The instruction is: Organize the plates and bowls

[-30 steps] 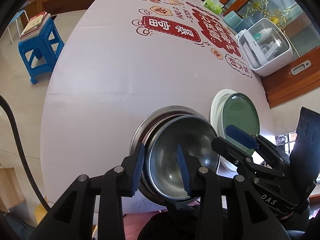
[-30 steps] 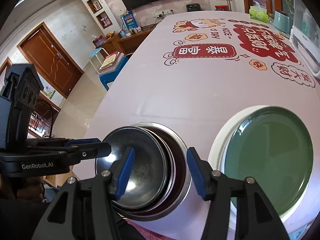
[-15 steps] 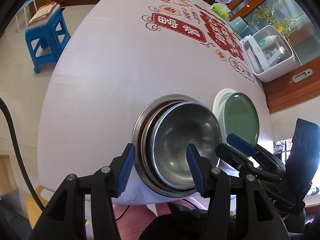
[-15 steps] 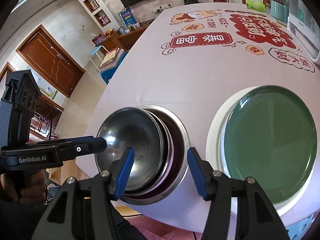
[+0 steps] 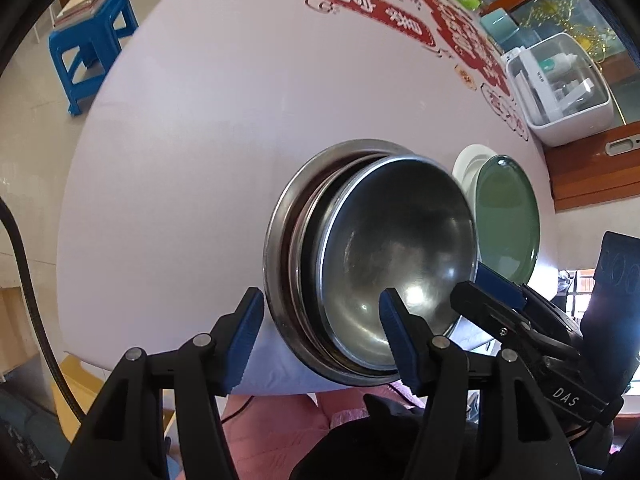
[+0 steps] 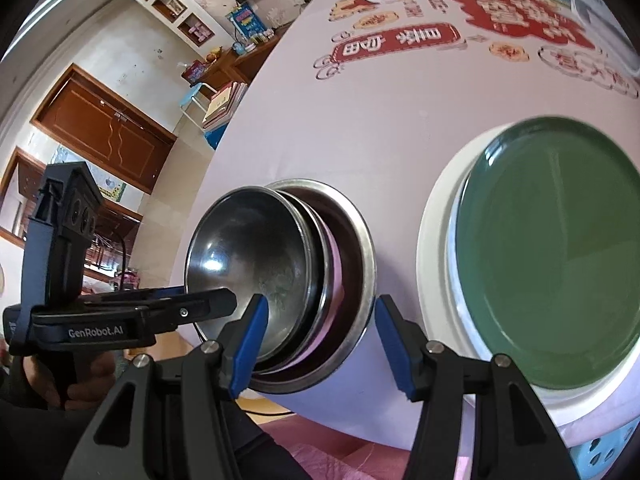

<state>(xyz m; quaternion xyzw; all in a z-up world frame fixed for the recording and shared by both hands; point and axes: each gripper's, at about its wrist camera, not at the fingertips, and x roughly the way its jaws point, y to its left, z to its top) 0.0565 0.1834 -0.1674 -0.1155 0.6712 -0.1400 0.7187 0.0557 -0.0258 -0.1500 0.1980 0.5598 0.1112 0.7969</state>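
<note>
Near the front edge of the counter (image 5: pixel 240 128), which wears a pale cloth printed with red characters, sits a nest of steel bowls (image 5: pixel 384 264): a wide outer bowl (image 5: pixel 280 240) holds one or more shallower ones, and the top bowl (image 5: pixel 404 248) lies tilted in the stack, its rim raised toward the green plate. Just beside the bowls, on the right, a green plate (image 6: pixel 552 260) rests on a larger white plate (image 6: pixel 436 264), and the white rim shows all around it. The left tongs (image 5: pixel 322 334) stand apart, with the near rim of the bowl stack between the blue pads; whether either pad touches the metal cannot be told. The right tongs (image 6: pixel 318 344) are likewise spread wide, straddling the near edge of the outer bowl (image 6: pixel 360 248), and they grip nothing. In the right wrist view the left tongs (image 6: pixel 212 300) reach in from the side, level with the tilted top bowl (image 6: pixel 248 256). A blue stool (image 5: pixel 88 44) carrying books stands on the floor beyond the counter, and a white lidded box (image 5: pixel 560 88) sits at the far right side of the counter.
</note>
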